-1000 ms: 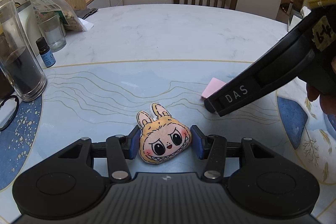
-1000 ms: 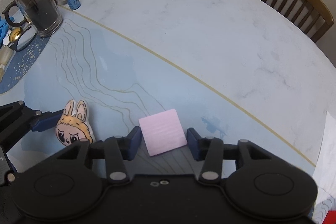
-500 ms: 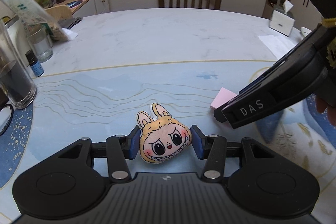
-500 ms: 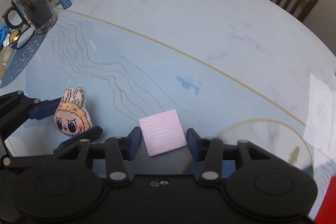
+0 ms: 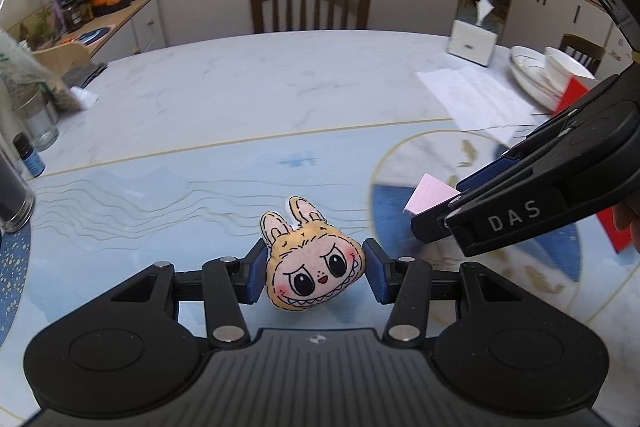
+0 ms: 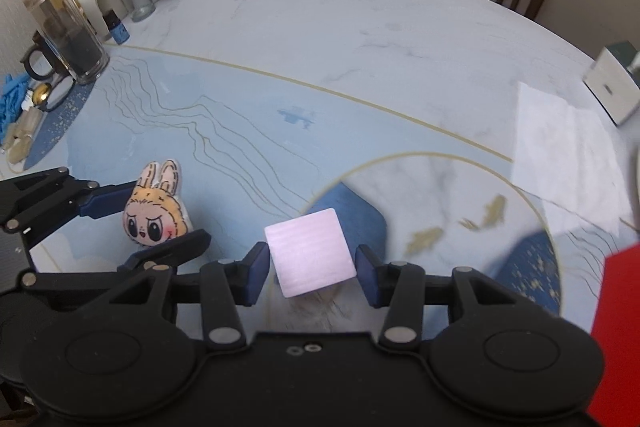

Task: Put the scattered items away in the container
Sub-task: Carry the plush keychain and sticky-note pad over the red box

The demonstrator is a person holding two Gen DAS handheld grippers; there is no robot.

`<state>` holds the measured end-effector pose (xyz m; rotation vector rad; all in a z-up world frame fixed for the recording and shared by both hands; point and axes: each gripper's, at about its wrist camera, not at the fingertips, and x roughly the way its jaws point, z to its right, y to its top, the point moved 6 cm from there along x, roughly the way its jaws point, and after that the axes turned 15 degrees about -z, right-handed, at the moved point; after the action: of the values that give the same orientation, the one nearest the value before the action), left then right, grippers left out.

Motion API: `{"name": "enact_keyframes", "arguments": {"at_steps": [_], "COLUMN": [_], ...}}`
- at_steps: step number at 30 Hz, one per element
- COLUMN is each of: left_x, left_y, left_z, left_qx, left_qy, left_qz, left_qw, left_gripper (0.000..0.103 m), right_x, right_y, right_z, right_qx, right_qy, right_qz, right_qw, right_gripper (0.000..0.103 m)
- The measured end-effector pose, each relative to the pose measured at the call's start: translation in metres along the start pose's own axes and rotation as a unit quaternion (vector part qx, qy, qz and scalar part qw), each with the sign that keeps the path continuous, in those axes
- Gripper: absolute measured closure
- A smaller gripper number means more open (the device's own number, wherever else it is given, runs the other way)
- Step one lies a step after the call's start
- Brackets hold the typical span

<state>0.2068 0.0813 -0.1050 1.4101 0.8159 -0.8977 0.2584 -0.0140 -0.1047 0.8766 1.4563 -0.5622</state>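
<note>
left claw (image 5: 315, 269) grips plush bunny (image 5: 314, 267) between its pads.

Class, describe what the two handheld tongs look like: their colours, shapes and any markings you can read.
Both tongs are matte black plastic. The left tongs have two angular fingers tipped with dark blue pads, silver round pivot pins, two round discs on the body and a ribbed centre panel. The right tongs match in build and have two small holes at the centre instead. Seen side-on, the right tongs carry white letters "DAS".
</note>
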Motion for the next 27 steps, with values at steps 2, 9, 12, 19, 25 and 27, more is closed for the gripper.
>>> {"name": "enact_keyframes", "arguments": {"at_steps": [2,9,12,19,25,27], "left_x": [-0.005,-0.024,-0.035,-0.053,-0.06,-0.062], "left_y": [0.0,0.003,0.006,0.017,0.027,0.03], "left_z": [0.01,0.051,0.069,0.114,0.149,0.16], "left_qx": [0.007,0.019,0.025,0.039,0.054,0.059], "left_qy": [-0.002,-0.009,-0.007,-0.023,-0.036,-0.037], "left_qz": [0.0,0.007,0.017,0.033,0.037,0.039], "left_qw": [1.0,0.9998,0.9995,0.9985,0.9972,0.9968], "left_gripper": [0.055,0.055,0.055,0.055,0.055,0.055], "right_x": [-0.008,-0.041,-0.055,-0.086,-0.105,-0.11], "right_y": [-0.01,-0.043,-0.056,-0.082,-0.105,-0.112], "right_z": [0.006,0.033,0.048,0.089,0.129,0.143], "right_qx": [0.004,0.012,0.016,0.026,0.045,0.053], "right_qy": [0.005,0.023,0.031,0.031,0.028,0.029], "right_qz": [0.006,0.028,0.038,0.061,0.079,0.084], "right_qw": [1.0,0.999,0.999,0.997,0.995,0.995], "right_gripper": [0.057,0.057,0.057,0.057,0.057,0.057]}}
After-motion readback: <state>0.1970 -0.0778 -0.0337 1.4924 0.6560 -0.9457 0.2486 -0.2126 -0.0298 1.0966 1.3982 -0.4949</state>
